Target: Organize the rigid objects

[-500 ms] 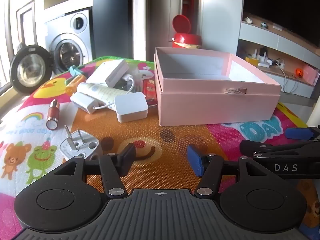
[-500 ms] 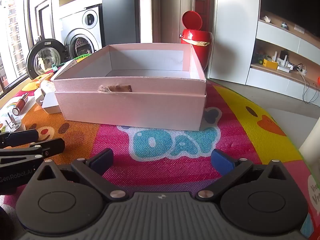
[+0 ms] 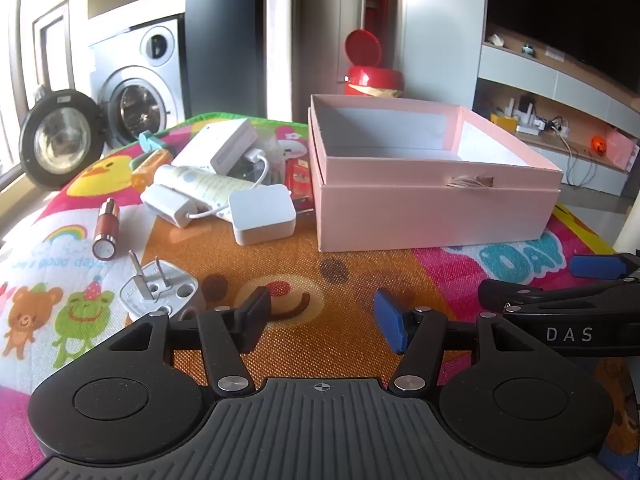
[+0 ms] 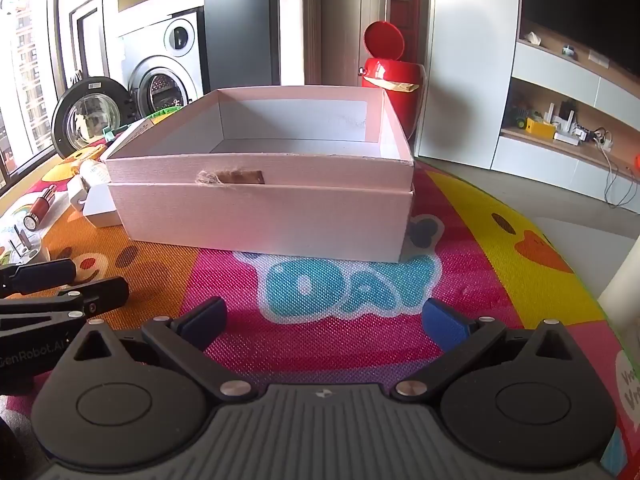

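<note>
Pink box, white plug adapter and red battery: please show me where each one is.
pink box (image 4: 264, 220): right wrist view, on its front wall.
white plug adapter (image 3: 168, 290): left wrist view, on its top face.
red battery (image 3: 106, 229): left wrist view, on its side.

Left black two-finger tongs (image 3: 322, 314) tilted downward, jaws spread wide, nothing between them; one black pad (image 3: 256, 314), one blue pad (image 3: 390, 326); right black two-finger tongs (image 4: 324, 320) tilted downward alongside, jaws spread wider, gap empty; each tongs' tip visible at edge of other's view.
</note>
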`<action>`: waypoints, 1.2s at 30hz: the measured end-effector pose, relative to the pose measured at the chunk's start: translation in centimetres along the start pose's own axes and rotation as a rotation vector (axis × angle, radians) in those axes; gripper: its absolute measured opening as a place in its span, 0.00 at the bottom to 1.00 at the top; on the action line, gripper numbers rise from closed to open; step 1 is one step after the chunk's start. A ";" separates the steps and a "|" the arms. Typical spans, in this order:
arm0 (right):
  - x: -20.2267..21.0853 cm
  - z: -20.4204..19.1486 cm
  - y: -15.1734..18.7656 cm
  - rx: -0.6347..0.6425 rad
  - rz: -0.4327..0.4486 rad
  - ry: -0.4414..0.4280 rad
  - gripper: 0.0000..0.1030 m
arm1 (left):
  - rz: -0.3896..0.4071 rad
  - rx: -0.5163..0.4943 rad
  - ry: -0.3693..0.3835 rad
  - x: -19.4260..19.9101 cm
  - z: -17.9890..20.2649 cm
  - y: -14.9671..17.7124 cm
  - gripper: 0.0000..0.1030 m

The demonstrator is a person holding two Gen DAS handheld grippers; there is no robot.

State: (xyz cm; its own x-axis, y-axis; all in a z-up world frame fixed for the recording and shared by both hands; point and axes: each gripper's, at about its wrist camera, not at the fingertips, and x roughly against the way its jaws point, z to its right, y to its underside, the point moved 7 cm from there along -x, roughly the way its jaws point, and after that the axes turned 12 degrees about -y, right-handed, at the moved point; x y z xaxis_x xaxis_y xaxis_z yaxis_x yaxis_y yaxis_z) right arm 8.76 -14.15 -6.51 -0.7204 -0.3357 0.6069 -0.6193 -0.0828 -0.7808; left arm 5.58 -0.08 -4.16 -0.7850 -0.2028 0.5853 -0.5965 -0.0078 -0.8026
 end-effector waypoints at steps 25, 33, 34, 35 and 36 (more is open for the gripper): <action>-0.1 0.0 -0.2 -0.003 -0.002 0.000 1.00 | -0.001 -0.003 -0.002 0.0 0.0 0.0 0.61; -0.1 0.0 -0.2 -0.003 -0.002 0.000 1.00 | -0.001 -0.003 -0.002 0.0 0.0 0.0 0.61; -0.1 -0.1 -0.2 -0.002 -0.002 0.000 1.00 | -0.001 -0.003 -0.002 0.0 0.0 0.0 0.61; -0.1 -0.1 -0.2 -0.002 -0.002 0.000 1.00 | -0.001 -0.003 -0.002 0.0 0.0 0.0 0.61; -0.1 0.0 -0.2 -0.003 -0.002 0.000 1.00 | -0.001 -0.003 -0.002 0.0 0.0 0.0 0.61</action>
State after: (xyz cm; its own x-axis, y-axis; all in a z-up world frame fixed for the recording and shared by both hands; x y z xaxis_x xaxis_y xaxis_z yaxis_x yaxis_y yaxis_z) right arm 8.94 -14.07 -6.45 -0.7193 -0.3356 0.6083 -0.6213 -0.0810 -0.7794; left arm 5.63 -0.05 -4.15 -0.7842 -0.2049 0.5857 -0.5975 -0.0050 -0.8018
